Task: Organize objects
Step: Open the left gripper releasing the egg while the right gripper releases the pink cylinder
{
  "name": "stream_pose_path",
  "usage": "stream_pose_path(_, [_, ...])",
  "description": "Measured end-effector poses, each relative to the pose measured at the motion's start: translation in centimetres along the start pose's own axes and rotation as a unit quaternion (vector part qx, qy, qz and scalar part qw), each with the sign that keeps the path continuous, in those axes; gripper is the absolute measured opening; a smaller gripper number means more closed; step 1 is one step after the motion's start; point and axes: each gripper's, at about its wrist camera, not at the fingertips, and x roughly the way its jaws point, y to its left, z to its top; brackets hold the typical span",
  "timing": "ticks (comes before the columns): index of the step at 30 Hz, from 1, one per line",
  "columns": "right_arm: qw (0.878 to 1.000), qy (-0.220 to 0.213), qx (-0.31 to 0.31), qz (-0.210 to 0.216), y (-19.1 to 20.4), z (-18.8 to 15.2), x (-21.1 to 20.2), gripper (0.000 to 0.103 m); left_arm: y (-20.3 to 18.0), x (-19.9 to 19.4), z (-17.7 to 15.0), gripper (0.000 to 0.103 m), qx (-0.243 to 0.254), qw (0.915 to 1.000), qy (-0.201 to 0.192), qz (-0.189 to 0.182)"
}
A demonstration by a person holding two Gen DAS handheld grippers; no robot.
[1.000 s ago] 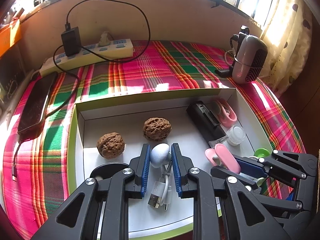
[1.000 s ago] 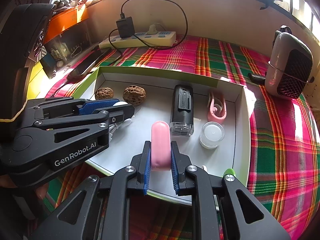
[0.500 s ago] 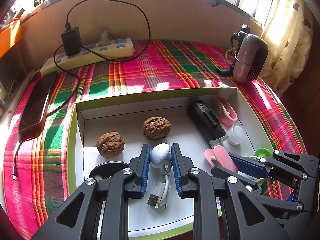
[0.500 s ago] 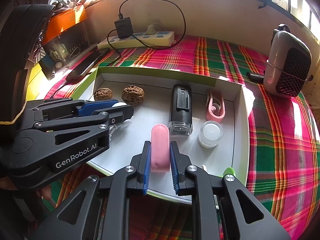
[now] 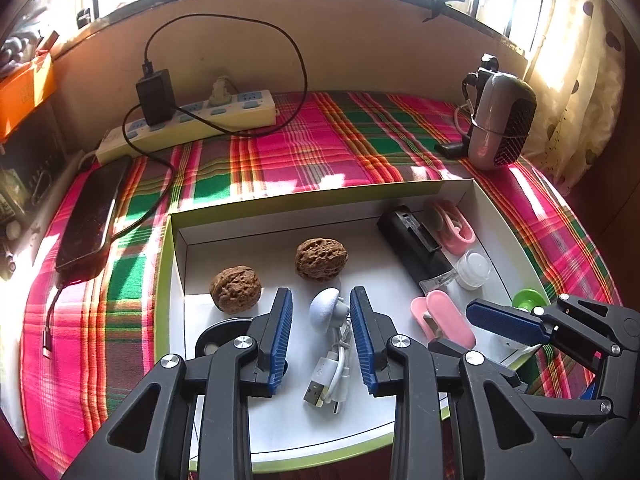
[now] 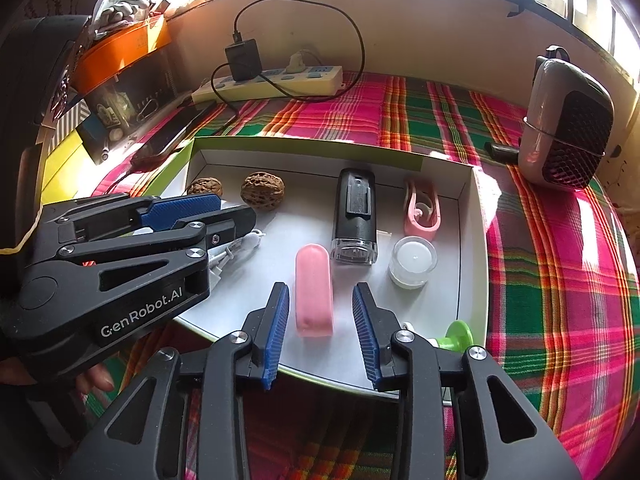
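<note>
A shallow white box with a green rim lies on the plaid cloth. In it are two walnuts, a black device, a pink clip, a small clear jar, a white cable with a grey-white head and a pink case. My left gripper is open around the cable's head, which lies in the box. My right gripper is open around the pink case, which lies in the box.
A power strip with a black charger, a phone and a small heater lie on the cloth behind the box. A green knob sits at the box's near right corner. Shelf clutter stands at the left.
Both grippers have opened. The left let go of the cable's head and the right let go of the pink case; both objects now lie in the box.
</note>
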Motion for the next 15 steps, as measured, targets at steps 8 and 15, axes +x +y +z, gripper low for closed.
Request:
stream_pose_path(8, [1.0, -0.01, 0.006, -0.006, 0.0, -0.3, -1.0, 0.039, -0.2, -1.2, -0.4, 0.028, -0.006, 0.9999, -0.009, 0.0])
stream_pose_path(15, [1.0, -0.022, 0.018, -0.009, -0.1, -0.7, -2.2, 0.04, -0.3, -2.9, -1.1, 0.028, -0.011, 0.9996, -0.023, 0.009])
